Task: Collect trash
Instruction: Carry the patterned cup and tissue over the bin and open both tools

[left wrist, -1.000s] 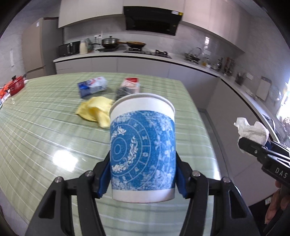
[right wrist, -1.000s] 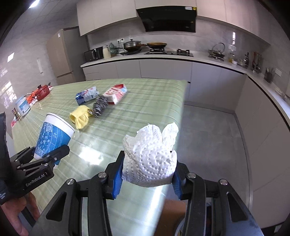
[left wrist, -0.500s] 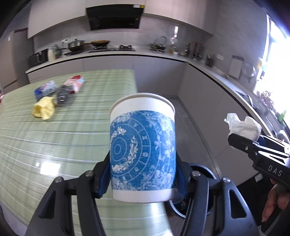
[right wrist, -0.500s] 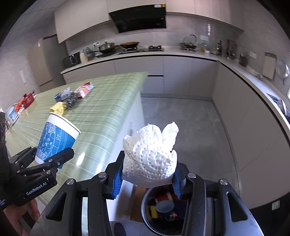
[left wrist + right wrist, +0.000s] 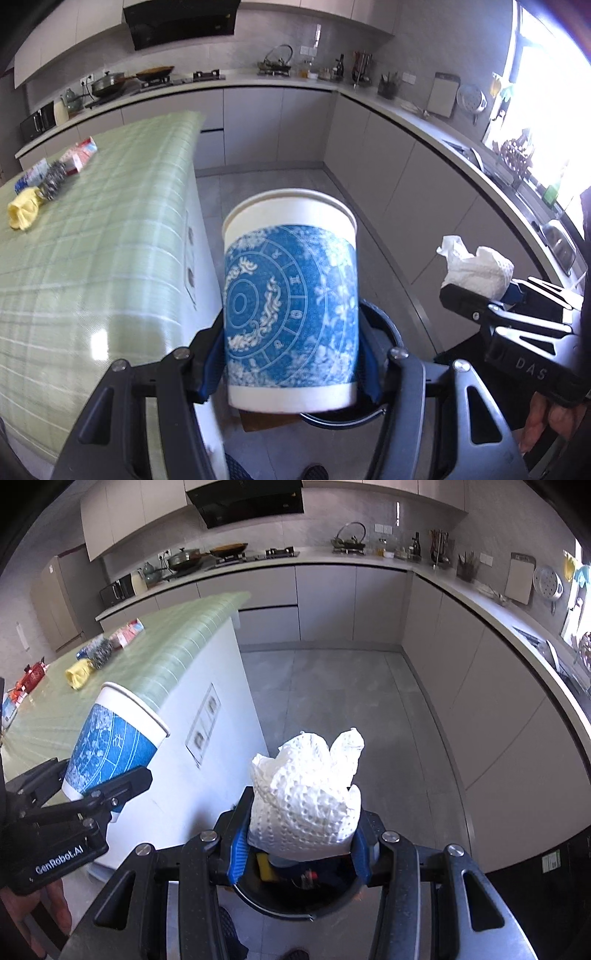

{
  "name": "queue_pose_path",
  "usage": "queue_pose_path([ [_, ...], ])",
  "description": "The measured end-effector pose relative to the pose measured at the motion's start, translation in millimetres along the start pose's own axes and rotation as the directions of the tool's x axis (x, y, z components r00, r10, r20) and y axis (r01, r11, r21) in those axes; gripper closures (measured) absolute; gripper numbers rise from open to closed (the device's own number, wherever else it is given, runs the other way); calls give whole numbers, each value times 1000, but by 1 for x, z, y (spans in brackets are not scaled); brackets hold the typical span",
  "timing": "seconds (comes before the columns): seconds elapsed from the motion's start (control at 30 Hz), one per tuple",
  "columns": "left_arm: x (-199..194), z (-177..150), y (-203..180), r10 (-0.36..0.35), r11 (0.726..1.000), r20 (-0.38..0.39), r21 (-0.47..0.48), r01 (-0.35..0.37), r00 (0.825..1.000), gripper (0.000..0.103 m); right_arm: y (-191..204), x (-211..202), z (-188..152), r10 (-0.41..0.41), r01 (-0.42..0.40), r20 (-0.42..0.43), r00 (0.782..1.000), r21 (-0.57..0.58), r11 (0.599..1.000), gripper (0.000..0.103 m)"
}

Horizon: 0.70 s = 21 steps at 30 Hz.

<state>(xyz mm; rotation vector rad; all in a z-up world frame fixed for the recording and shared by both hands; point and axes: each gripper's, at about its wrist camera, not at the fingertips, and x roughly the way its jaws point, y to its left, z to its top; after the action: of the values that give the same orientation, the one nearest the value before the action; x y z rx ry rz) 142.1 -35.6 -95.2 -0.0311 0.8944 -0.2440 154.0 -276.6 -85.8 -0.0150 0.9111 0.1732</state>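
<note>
Carry-to-bin step: left gripper (image 5: 291, 369) has its jaws clamped on the cup (image 5: 290, 302), right gripper (image 5: 299, 853) on the tissue (image 5: 306, 797), both above the bin (image 5: 295, 904) beside the tabletop (image 5: 92, 240). Next, centre each over the bin and part the jaws

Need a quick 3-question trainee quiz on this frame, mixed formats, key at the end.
1. True or false: the left gripper is shut on the paper cup.
2. What does the right gripper hold? A) steel scourer B) crumpled paper towel C) yellow cloth
3. Fill in: below the paper towel stands the open ____, with trash already inside.

Key: 1 true; 2 B; 3 trash bin
</note>
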Motion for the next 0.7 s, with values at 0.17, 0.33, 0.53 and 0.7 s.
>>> queue_pose_path([
  [0.17, 13, -13, -11, 0, 1000, -37, -17, -1, 999, 42, -16, 16, -22, 11, -11, -44, 999, -7, 1000, 55],
  [0.33, 39, -32, -20, -29, 998, -109, -59, 23, 994, 42, -21, 45, -51, 37, -44, -109, 993, -61, 997, 55],
  [0.53, 78, -62, -33, -20, 998, -195, -63, 8, 981, 42, -21, 89, -85, 65, -94, -191, 979, -148, 984, 55],
  [0.7, 115, -77, -36, -24, 995, -229, -99, 1, 973, 41, -22, 139, -105, 95, -154, -241, 966, -237, 959, 55],
])
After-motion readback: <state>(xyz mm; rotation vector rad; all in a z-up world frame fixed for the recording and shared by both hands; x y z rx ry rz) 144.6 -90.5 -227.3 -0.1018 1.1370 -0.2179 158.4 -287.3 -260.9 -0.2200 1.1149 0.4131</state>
